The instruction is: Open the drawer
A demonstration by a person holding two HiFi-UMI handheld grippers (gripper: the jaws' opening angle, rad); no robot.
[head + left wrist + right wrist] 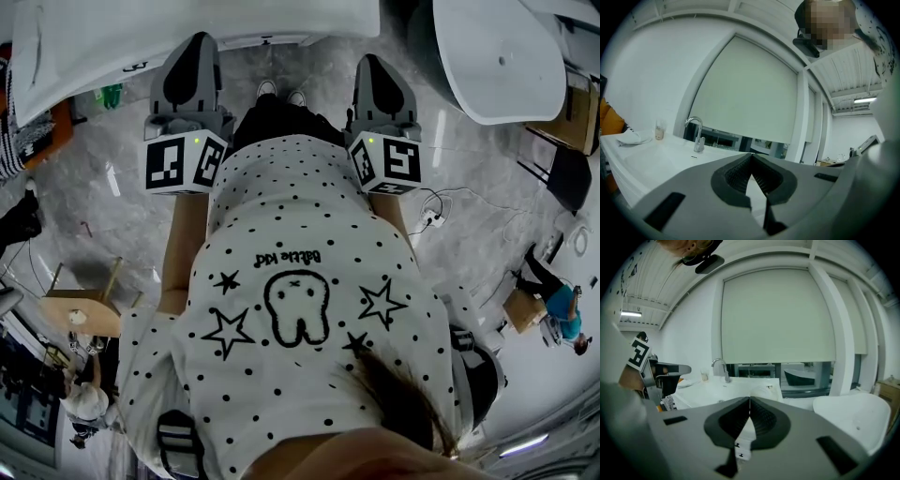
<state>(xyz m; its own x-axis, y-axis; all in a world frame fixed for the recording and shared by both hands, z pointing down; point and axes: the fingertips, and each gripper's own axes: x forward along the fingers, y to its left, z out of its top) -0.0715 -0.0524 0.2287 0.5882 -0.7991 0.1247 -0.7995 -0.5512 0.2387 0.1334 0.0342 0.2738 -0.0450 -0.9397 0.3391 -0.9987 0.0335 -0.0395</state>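
Head view: the left gripper [194,45] and right gripper [373,64] are held near the front edge of the white worktop [112,37]. Left gripper view: its fingers are pressed together, holding nothing. Right gripper view: closed tight and empty too. No drawer shows; I think it sits under that front edge. Spread the fingers, aim lower, find the handle.
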